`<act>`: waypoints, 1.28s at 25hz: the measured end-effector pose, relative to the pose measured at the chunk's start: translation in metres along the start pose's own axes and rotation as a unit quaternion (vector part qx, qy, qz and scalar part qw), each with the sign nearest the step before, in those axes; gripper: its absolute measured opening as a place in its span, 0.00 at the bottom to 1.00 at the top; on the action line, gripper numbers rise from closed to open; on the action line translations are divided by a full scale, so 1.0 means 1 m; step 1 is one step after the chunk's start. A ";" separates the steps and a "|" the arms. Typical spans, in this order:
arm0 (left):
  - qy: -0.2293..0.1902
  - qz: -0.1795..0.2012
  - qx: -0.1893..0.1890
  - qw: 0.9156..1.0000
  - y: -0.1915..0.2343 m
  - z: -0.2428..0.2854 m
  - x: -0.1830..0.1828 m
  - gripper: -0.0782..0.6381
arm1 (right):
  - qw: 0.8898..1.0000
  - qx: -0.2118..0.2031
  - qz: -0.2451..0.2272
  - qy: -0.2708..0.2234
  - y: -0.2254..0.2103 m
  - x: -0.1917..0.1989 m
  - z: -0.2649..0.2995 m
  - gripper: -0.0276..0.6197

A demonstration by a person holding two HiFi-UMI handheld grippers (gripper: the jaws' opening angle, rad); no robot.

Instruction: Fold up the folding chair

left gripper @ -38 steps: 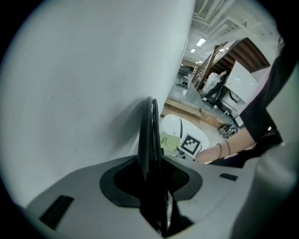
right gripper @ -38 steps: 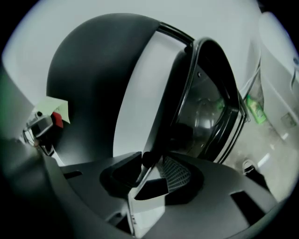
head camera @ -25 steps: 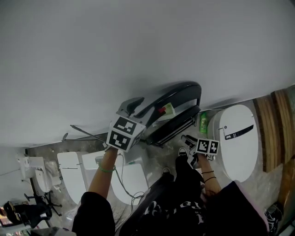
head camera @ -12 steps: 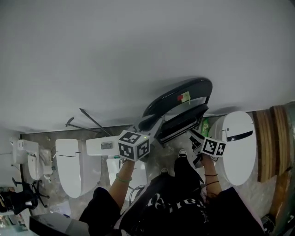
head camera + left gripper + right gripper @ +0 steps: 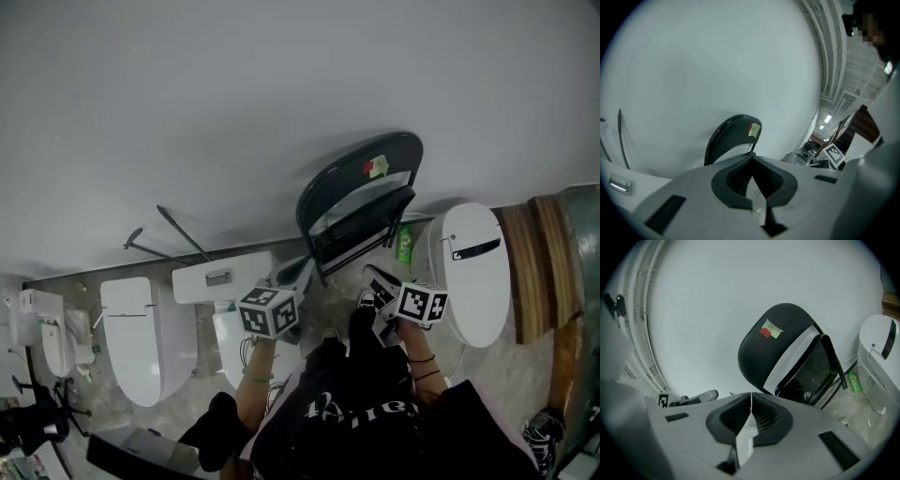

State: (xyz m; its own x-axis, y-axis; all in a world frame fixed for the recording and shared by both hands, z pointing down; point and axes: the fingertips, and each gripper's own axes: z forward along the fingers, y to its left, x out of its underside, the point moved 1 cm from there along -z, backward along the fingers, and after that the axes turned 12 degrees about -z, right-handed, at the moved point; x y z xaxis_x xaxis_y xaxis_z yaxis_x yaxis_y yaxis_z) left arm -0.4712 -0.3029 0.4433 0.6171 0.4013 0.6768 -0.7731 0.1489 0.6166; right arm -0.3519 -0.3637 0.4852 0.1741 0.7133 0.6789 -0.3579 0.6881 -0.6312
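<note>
Pale grey plain wall fills most of what we see, with a speckled grey floor under it. A large white oval toilet lid sits just right of the chair, and more white ceramic toilet units lie well to its left. The black metal folding chair stands on the floor against the wall, between those units, its seat swung up close to its back. We see both claws held short of the chair, touching nothing. The left claw has just been closing and is now pressed together, with nothing between the jaws. The right claw is the same: just closed, pressed together and empty. A green plastic bottle stands by the chair's right leg. A small red-and-green sticker is on the chair back.
</note>
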 end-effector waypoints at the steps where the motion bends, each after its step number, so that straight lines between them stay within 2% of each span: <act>1: 0.001 -0.006 0.001 1.000 0.003 -0.004 0.005 0.12 | 1.000 0.008 -0.007 0.006 0.002 0.005 -0.004 0.07; 5: 0.001 -0.028 -0.001 1.000 0.008 -0.008 0.023 0.11 | 0.999 0.033 -0.033 0.023 0.006 0.014 -0.021 0.06; 10: 0.007 -0.048 0.008 0.999 -0.008 -0.012 0.048 0.11 | 0.999 0.022 -0.039 0.029 0.018 0.013 -0.035 0.06; 14: 0.027 -0.035 0.021 0.999 -0.037 -0.011 0.071 0.11 | 0.998 0.007 -0.063 0.029 0.026 0.015 -0.050 0.06; 17: 0.028 -0.031 0.019 0.999 -0.059 -0.015 0.090 0.12 | 0.996 0.001 -0.082 0.042 0.031 0.033 -0.072 0.06; 23: -0.005 -0.069 0.010 0.998 -0.106 -0.035 0.133 0.11 | 0.988 -0.006 -0.142 0.067 0.035 0.078 -0.143 0.06; 32: -0.014 -0.071 -0.032 0.997 -0.177 -0.095 0.233 0.11 | 0.990 -0.039 -0.132 0.036 0.042 0.132 -0.251 0.06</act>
State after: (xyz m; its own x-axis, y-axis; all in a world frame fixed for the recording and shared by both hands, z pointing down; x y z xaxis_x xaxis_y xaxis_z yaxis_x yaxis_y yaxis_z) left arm -0.2041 -0.1496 0.4532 0.7245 0.3475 0.5953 -0.6845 0.2613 0.6806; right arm -0.1136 -0.2069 0.4537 0.3184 0.5131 0.7971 -0.2204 0.8579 -0.4642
